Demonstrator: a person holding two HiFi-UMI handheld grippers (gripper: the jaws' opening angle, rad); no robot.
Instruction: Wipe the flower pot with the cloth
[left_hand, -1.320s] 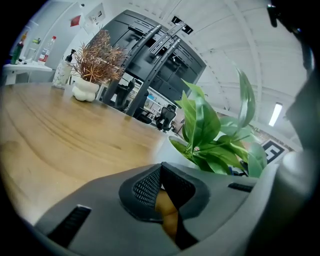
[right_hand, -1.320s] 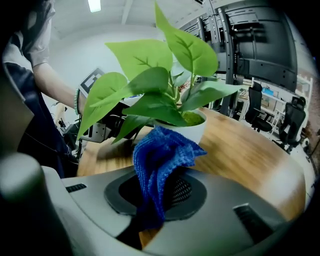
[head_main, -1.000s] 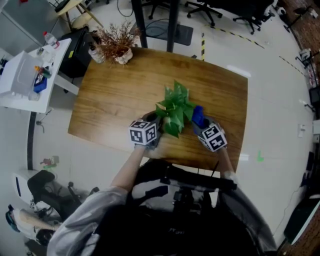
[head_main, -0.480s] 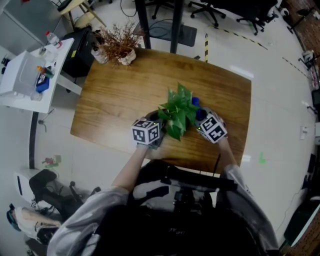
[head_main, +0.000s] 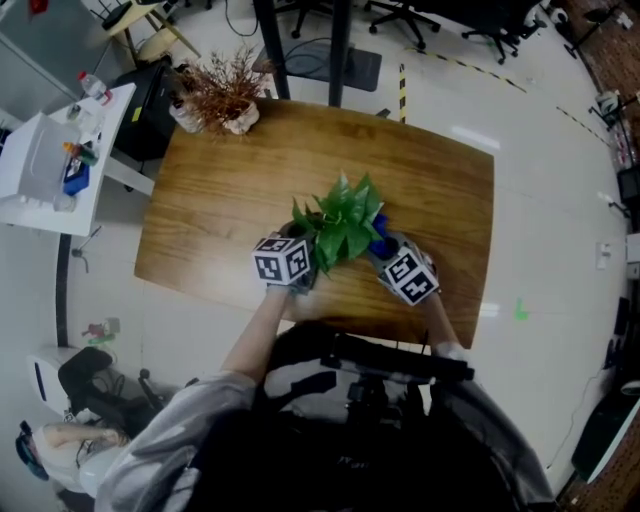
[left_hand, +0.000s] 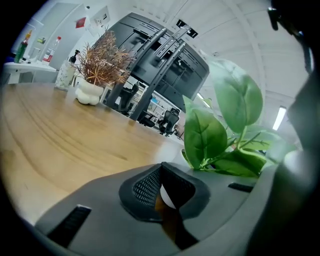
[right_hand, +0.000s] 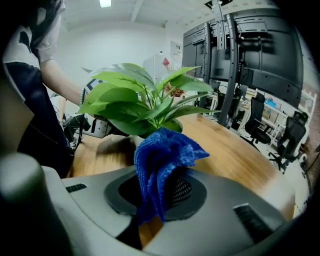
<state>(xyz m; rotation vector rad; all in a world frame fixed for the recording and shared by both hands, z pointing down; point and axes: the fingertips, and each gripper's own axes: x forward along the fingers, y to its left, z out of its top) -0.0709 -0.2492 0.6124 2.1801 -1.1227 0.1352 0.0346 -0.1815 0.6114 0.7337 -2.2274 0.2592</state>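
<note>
A leafy green plant (head_main: 335, 225) stands near the front middle of the wooden table (head_main: 240, 190), and its leaves hide the flower pot in the head view. My left gripper (head_main: 303, 243) is at the plant's left side, shut on a white edge of the flower pot (left_hand: 168, 196), with leaves (left_hand: 205, 137) just to the right. My right gripper (head_main: 386, 248) is on the plant's right, shut on a crumpled blue cloth (right_hand: 162, 162). The cloth (head_main: 378, 236) sits against the pale pot (right_hand: 138, 140) under the foliage.
A dried brown plant in a white vase (head_main: 222, 95) stands at the table's far left corner. A white side table (head_main: 50, 150) with bottles is off to the left. Both grippers work close to the table's front edge (head_main: 350, 325). Office chairs stand beyond the table.
The right gripper has brought the blue cloth in closer, under the leaves. Plant and left gripper have shifted slightly left.
</note>
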